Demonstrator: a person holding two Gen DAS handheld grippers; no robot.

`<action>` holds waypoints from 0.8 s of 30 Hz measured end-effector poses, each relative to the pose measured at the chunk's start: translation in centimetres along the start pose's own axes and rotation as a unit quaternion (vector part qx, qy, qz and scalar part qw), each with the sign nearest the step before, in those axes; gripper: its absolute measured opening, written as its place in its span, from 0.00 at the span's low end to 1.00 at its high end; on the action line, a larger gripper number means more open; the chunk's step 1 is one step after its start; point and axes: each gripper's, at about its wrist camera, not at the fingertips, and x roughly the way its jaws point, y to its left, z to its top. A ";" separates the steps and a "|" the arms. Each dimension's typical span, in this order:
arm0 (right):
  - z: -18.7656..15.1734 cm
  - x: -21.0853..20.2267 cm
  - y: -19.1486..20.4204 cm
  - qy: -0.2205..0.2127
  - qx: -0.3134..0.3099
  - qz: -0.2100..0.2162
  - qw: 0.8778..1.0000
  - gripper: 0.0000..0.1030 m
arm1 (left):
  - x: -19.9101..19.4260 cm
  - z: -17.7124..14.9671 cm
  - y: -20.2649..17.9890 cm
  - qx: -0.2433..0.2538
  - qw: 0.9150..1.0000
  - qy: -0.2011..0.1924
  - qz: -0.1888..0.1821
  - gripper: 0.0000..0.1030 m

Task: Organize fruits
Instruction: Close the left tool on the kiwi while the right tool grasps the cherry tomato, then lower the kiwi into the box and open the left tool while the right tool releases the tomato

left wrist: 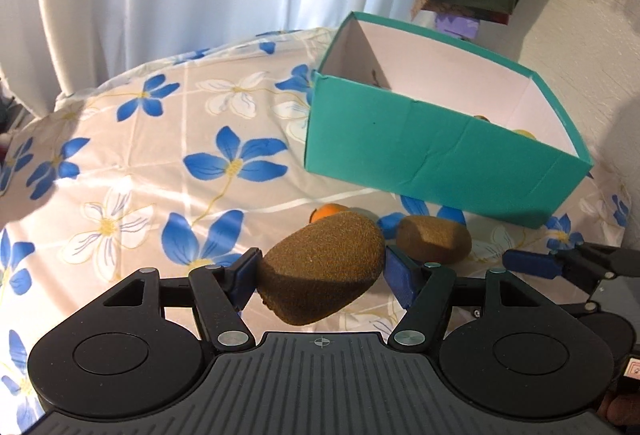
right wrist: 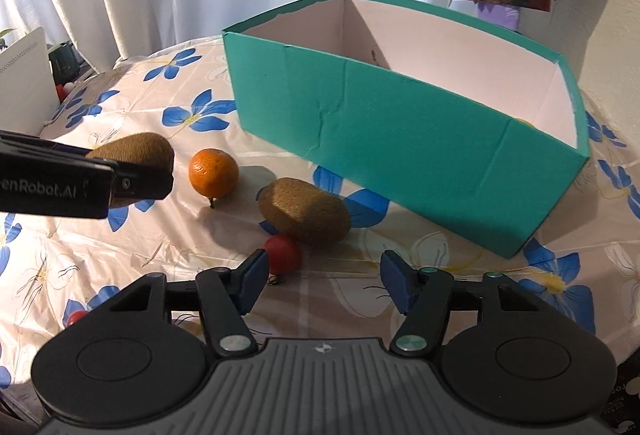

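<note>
Floral cloth point(left wrist: 120, 163) holds a teal box point(left wrist: 420, 151). Left gripper point(left wrist: 320, 275) clamps a kiwi point(left wrist: 320, 275), likely soft, across its middle; right gripper point(right wrist: 322, 281) gapes empty near another kiwi point(right wrist: 304, 211).

White lettering "enRobot.AI", its start cut off by the frame edge, stood on the black side of the left gripper point(right wrist: 132, 171) at the scene's left. No other print was legible.

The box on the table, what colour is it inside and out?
The box is teal green outside and plain white inside, clearest in the right wrist view.
</note>
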 end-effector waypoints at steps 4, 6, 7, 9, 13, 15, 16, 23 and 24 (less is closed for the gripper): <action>0.4 1.1 1.3 0.009 -0.016 0.018 1.000 0.54 | -0.3 -0.1 1.0 -0.014 1.000 0.004 0.013 0.69; 0.6 1.7 1.9 0.016 -0.021 0.024 0.999 0.49 | -0.5 -0.1 1.5 -0.020 1.000 0.008 0.015 0.69; 0.6 2.0 2.1 0.019 -0.022 0.026 0.999 0.47 | -0.5 -0.1 1.6 -0.022 1.000 0.008 0.015 0.69; 0.7 2.6 2.3 0.025 -0.023 0.026 0.999 0.36 | -0.6 -0.1 1.7 -0.022 1.000 0.006 0.015 0.69; 0.7 3.3 2.3 0.035 -0.024 0.024 0.999 0.24 | -0.6 0.0 1.6 -0.018 1.000 0.005 0.010 0.69; 0.7 3.3 2.3 0.034 -0.025 0.025 0.999 0.24 | -0.4 0.2 1.5 -0.017 1.000 0.007 0.007 0.69; 0.7 3.2 2.3 0.034 -0.023 0.025 0.999 0.24 | -0.4 0.3 1.4 -0.016 1.000 0.009 0.006 0.69; 1.3 0.3 1.1 0.001 -0.009 0.007 1.000 0.24 | -1.2 2.2 -0.9 0.014 1.000 -0.010 0.005 0.69; 1.4 -0.3 0.8 -0.006 -0.005 0.003 1.000 0.24 | -1.3 2.7 -1.3 0.018 1.000 -0.012 0.006 0.69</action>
